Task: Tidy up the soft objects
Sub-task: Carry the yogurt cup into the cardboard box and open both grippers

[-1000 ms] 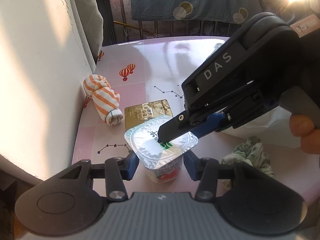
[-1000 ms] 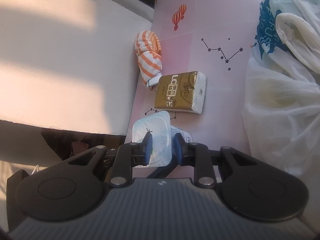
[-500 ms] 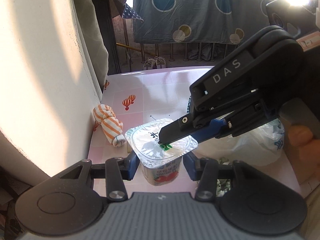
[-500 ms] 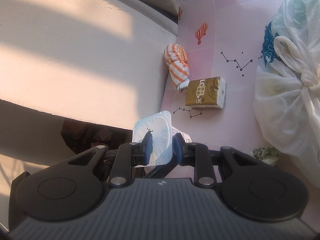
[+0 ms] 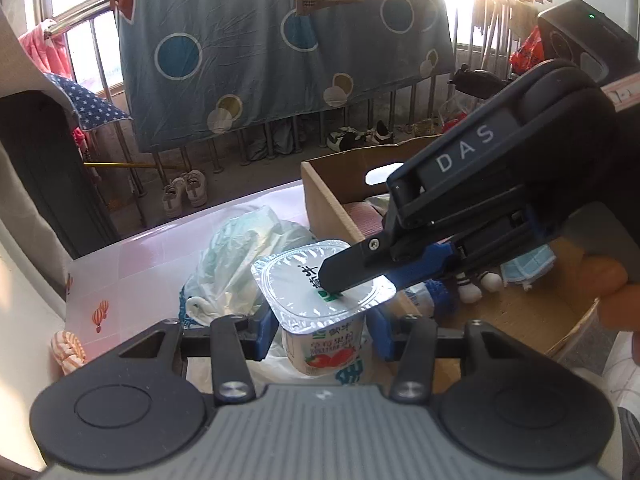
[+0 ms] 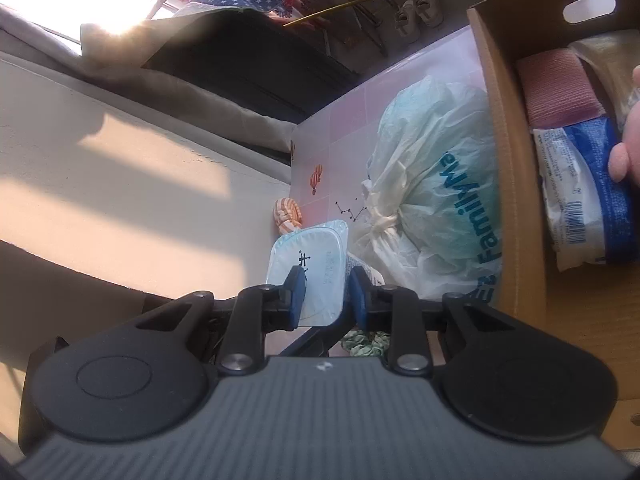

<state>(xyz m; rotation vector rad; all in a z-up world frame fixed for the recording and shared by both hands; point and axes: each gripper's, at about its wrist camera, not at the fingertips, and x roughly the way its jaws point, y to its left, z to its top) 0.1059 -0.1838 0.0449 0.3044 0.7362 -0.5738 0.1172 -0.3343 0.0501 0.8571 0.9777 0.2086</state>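
Note:
A strawberry yogurt cup (image 5: 324,336) with a foil lid is held in the air between the blue pads of my left gripper (image 5: 322,338). My right gripper (image 6: 326,294) comes in from the right and is shut on the rim of the same cup's lid (image 6: 316,272); one finger lies on top of the foil (image 5: 348,268). The cup hangs above a tied plastic bag (image 5: 240,264) beside an open cardboard box (image 5: 332,200). The box holds a pink roll (image 6: 556,88), a blue-and-white pack (image 6: 588,192) and other soft items.
An orange-striped rolled cloth (image 5: 66,346) lies at the left table edge by the wall; it also shows in the right wrist view (image 6: 288,214). A green patterned cloth (image 6: 364,340) lies below the grippers. A railing with a hanging blue blanket (image 5: 280,48) stands behind the table.
Both grippers have lifted the yogurt cup off the table and swung it right, from above the gold tissue pack and striped cloth to over the plastic bag beside the box.

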